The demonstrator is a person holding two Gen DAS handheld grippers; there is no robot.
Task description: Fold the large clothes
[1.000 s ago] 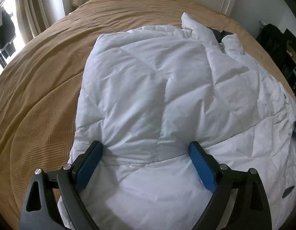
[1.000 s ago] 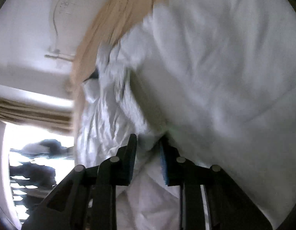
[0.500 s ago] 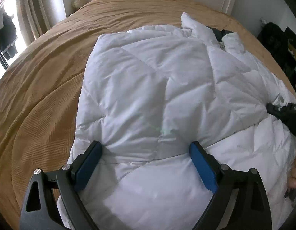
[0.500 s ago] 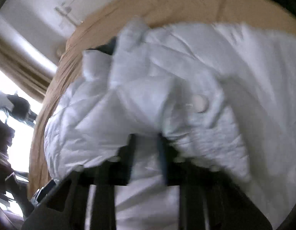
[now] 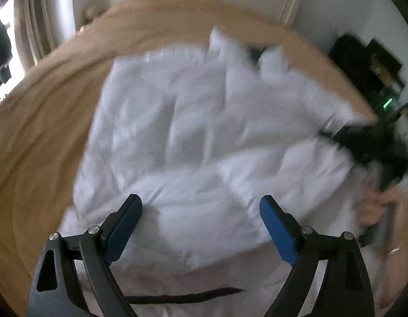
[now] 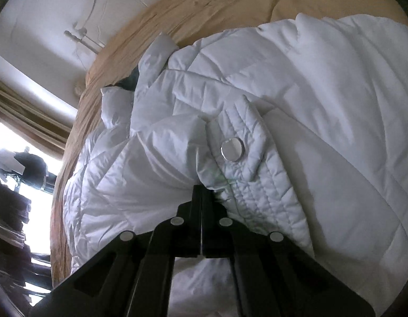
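white quilted puffer jacket (image 5: pixel 193 137), spread flat across tan bedspread (image 5: pixel 45 121), silver snap on cuff (image 6: pixel 231 149)

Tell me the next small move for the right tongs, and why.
Probably lift and carry the pinched cuff across the jacket. The right tongs are shut on fabric beside the cuff's snap, the jacket lies spread on the bed, and the left tongs hover open.

Daylit from a blown-out window (image 6: pixel 8 142) at left. Heavily motion-blurred across the left wrist view, smearing the white quilted jacket (image 5: pixel 204 137). Sharp in the right wrist view, with soft shadows and glare off a metal snap (image 6: pixel 231 149). Fisheye-bent, dark-vignetted at corners.
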